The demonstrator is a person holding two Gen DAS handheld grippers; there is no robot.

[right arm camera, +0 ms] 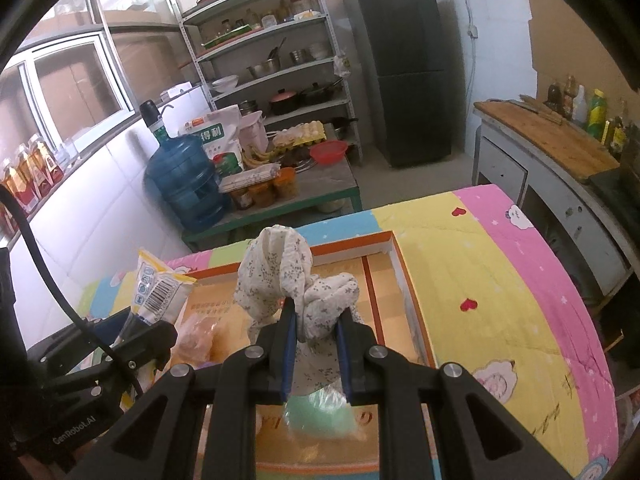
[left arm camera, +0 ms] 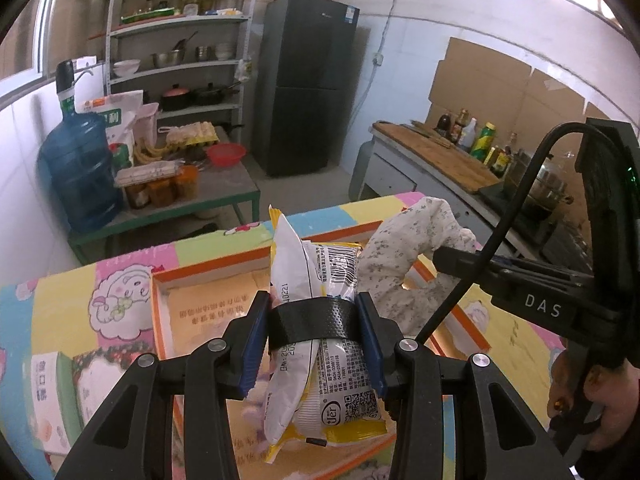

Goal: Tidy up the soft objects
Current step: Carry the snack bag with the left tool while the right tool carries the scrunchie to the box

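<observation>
Left gripper (left arm camera: 314, 320) jaws pinching packet (left arm camera: 320, 344), right gripper (right arm camera: 316, 322) jaws pinching floral cloth (right arm camera: 296, 280), green bundle (right arm camera: 320, 412) only right view.

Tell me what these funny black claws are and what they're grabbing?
They are grabbing tools, one in each of a person's hands, each with a small camera looking along its claws. One picture comes from each camera. The left gripper squeezes a white and yellow snack packet. The right gripper pinches a bunched flowery cloth. Both hang over an orange-rimmed box, which sits on a colourful cartoon blanket. Behind is a kitchen.
</observation>
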